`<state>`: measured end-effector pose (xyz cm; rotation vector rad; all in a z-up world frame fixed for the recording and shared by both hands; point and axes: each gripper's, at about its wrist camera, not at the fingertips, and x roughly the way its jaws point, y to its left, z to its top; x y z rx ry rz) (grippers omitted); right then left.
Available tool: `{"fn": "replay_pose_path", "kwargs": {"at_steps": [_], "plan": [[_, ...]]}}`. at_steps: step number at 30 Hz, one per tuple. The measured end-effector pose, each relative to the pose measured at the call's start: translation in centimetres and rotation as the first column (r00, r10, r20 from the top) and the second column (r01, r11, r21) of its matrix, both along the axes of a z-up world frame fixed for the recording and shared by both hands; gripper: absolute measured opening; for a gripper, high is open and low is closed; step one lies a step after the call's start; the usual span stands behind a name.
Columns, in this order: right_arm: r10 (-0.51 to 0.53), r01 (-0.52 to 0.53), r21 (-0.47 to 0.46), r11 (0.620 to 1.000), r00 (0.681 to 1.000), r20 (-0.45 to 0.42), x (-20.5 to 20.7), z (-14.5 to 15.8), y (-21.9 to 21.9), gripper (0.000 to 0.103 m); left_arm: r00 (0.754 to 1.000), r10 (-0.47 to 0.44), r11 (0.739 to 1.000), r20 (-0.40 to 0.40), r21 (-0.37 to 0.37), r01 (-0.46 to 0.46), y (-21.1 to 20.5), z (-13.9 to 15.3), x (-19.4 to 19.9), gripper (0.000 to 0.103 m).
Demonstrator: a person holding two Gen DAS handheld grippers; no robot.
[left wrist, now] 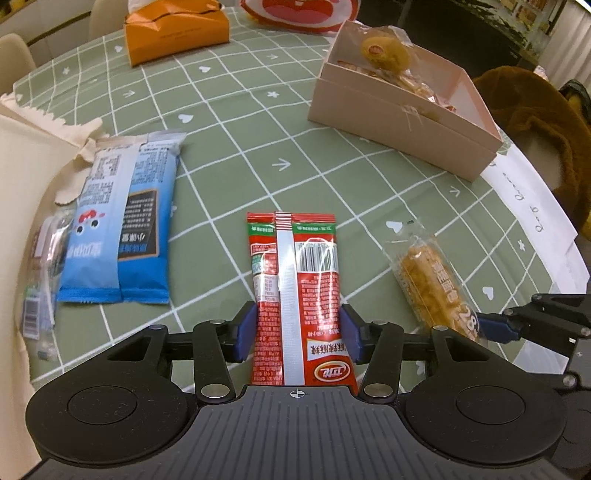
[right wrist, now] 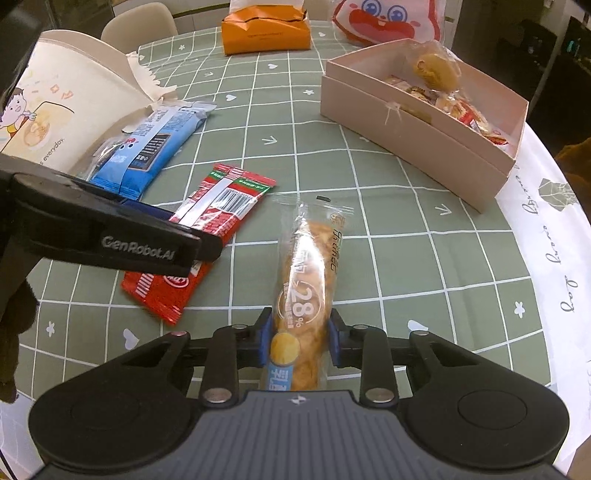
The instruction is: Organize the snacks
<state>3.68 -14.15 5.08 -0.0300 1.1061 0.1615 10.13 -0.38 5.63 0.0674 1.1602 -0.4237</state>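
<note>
A red snack packet [left wrist: 295,291] lies on the green checked tablecloth [left wrist: 229,147] between the blue pads of my left gripper [left wrist: 297,332], which is shut on its sides. It also shows in the right wrist view [right wrist: 207,236], partly under the left gripper's finger [right wrist: 110,236]. A clear-wrapped golden cracker pack [right wrist: 306,291] lies between the pads of my right gripper [right wrist: 300,341], which is shut on it. The cracker pack also shows in the left wrist view [left wrist: 432,280]. A pink open box [right wrist: 417,140] holding several snacks stands at the far right.
A blue snack pack [left wrist: 122,229] lies left, next to a cream paper bag [right wrist: 70,96]. A small clear packet [left wrist: 40,280] lies at the far left. An orange bag [right wrist: 266,33] and a red-and-white cartoon bag [right wrist: 388,18] stand at the back.
</note>
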Motion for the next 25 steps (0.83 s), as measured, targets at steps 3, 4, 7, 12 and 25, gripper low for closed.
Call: {"fn": "replay_pose_path", "kwargs": {"at_steps": [3, 4, 7, 12, 25], "plan": [[0.003, -0.003, -0.005, 1.0, 1.0, -0.002, 0.1, -0.1, 0.1, 0.029, 1.0, 0.001, 1.0, -0.002, -0.002, -0.001, 0.1, 0.0, 0.0, 0.054], [0.005, -0.005, -0.009, 1.0, 1.0, 0.0, 0.2, -0.1, 0.2, 0.029, 1.0, 0.0, 1.0, -0.004, 0.0, 0.0, 0.0, 0.0, 0.0, 0.054], [0.005, -0.005, -0.011, 1.0, 1.0, 0.003, 0.2, -0.1, 0.2, 0.029, 1.0, 0.008, 1.0, -0.014, 0.001, -0.008, 0.0, 0.0, 0.1, 0.055], [0.001, -0.001, -0.008, 1.0, 1.0, 0.002, 0.2, -0.2, 0.3, 0.029, 1.0, 0.02, 1.0, -0.014, 0.008, -0.02, -0.3, 0.0, 0.2, 0.055], [0.005, -0.005, -0.005, 1.0, 1.0, 0.001, -0.2, -0.2, 0.1, 0.03, 0.996, -0.002, 0.999, 0.091, 0.047, -0.002, -1.6, -0.2, -1.2, 0.056]]}}
